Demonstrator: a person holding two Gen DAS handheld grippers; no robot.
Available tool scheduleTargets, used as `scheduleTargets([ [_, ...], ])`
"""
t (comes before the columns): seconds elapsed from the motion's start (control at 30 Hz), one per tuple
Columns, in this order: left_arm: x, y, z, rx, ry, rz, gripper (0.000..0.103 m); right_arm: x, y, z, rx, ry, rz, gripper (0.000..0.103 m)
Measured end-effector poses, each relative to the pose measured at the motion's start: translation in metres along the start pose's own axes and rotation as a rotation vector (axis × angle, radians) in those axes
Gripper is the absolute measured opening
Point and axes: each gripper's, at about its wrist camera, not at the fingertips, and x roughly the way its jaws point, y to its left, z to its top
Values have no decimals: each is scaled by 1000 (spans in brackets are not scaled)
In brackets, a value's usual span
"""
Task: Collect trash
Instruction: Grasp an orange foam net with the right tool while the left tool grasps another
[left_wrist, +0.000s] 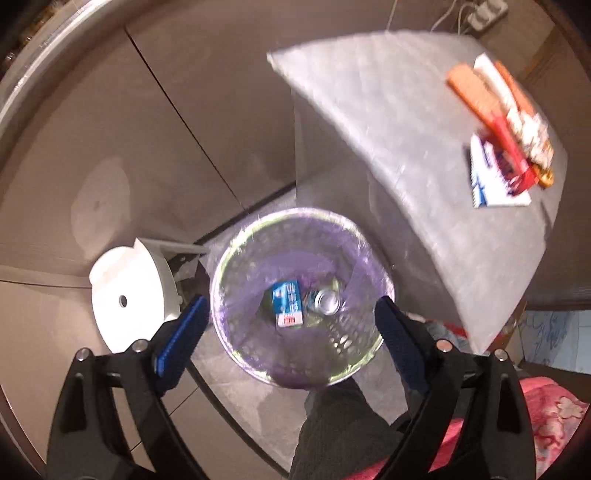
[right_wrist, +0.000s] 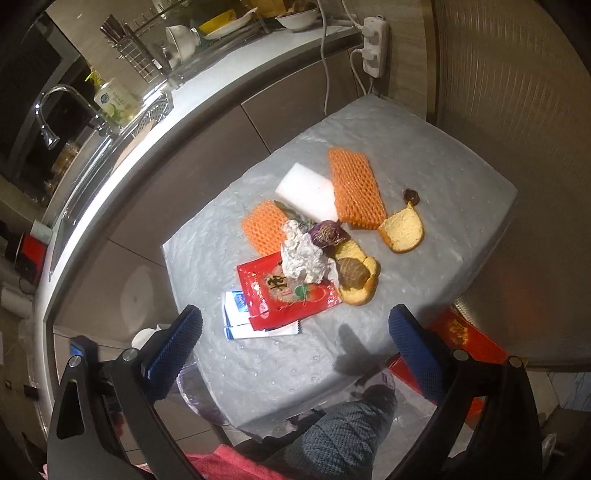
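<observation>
Left gripper: the left gripper (left_wrist: 291, 325) hangs over the waste bin (left_wrist: 236, 266), its blue-padded fingers (left_wrist: 183, 339) spread wide to either side of the bin's rim, with nothing between them.

Waste bin: a round perforated basket lined with a purple bag, standing on the floor just beside the grey table (left_wrist: 388, 122) (the left wrist view is somewhat blurred).

Inside the bin: a blue and white carton (left_wrist: 286, 302) lies on the bottom, and a metal can (left_wrist: 325, 301) lies just beside it.

Beside the bin: a white round-fronted object (left_wrist: 125, 295) with a small hole in its face stands on the floor close to the bin's rim.

Right gripper: the right gripper (right_wrist: 295, 339) hovers above the near part of the grey table (right_wrist: 461, 206), its jaws wide apart and holding nothing.

Trash on the table: a red packet (right_wrist: 273, 295) lies nearest the gripper, overlapping a blue and white packet (right_wrist: 236, 317). A crumpled wad of paper (right_wrist: 303, 254) rests on the red packet's far edge. Touching the wad are a purple dried lump (right_wrist: 328, 232) and a bread slice (right_wrist: 364, 280) carrying a brown lump (right_wrist: 351, 275).

Farther on the table: two orange foam nets (right_wrist: 354, 188) (right_wrist: 264, 225) flank a white foam block (right_wrist: 310, 192); a second bread piece (right_wrist: 402, 229) lies against the larger net, with a small dark bit (right_wrist: 410, 195) just beyond.

Behind the table: a white power strip (right_wrist: 375, 44) hangs on the cabinet front (cables running up from it).
</observation>
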Motion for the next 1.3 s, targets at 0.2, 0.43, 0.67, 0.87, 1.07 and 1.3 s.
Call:
scheduleTargets([
  [0.2, -96, -53, 46, -61, -226, 13, 95, 24, -18, 49, -126, -12, 17, 100],
  [0.43, -126, -137, 100, -56, -297, 56, 95, 101, -43, 100, -244, 79, 10, 100],
  [0.67, -117, -173, 116, -93, -254, 104, 95, 180, -57, 112, -313, 249, -10, 87],
  [0.87, -101, -178, 127, -132, -215, 83, 95, 189, -78, 111, -274, 296, 58, 31],
  [1.07, -53, -186, 165, -139, -129, 5, 95, 159, -90, 122, -240, 238, 132, 11],
  [1.3, 20, -198, 210, -157, -26, -104, 95, 107, -105, 134, -194, 150, 212, 11],
])
